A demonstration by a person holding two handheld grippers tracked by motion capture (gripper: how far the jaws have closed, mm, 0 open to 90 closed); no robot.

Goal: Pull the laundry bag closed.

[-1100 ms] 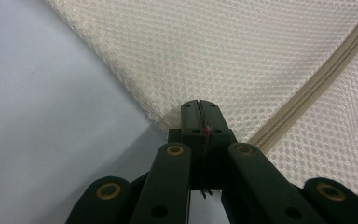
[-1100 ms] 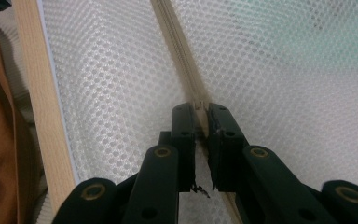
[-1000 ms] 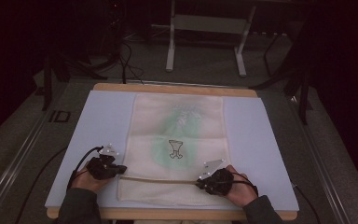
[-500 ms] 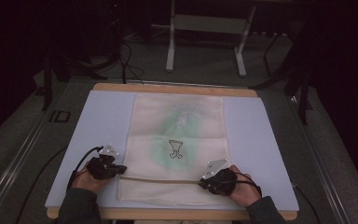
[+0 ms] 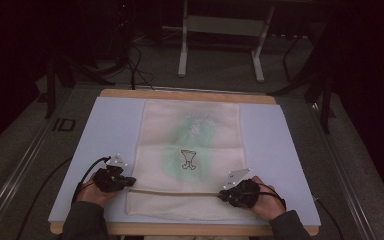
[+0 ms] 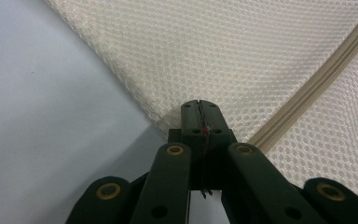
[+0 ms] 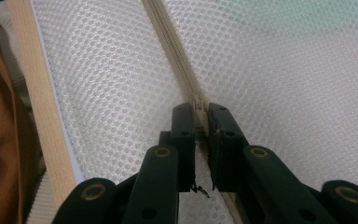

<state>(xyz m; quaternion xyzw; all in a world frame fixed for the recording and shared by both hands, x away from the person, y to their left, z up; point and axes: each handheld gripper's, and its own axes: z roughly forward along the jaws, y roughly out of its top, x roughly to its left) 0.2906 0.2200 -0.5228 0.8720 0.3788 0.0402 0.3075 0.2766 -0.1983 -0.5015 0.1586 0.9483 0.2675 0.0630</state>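
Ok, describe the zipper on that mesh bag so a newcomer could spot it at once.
Start at the pale blue mat on the wooden table, where a cream mesh bag lies flat in the middle. Across the bag's near end, between the left tool and the right tool, runs the zipper. It is a thin tan line, darker than the netting, unlike the green print higher up.
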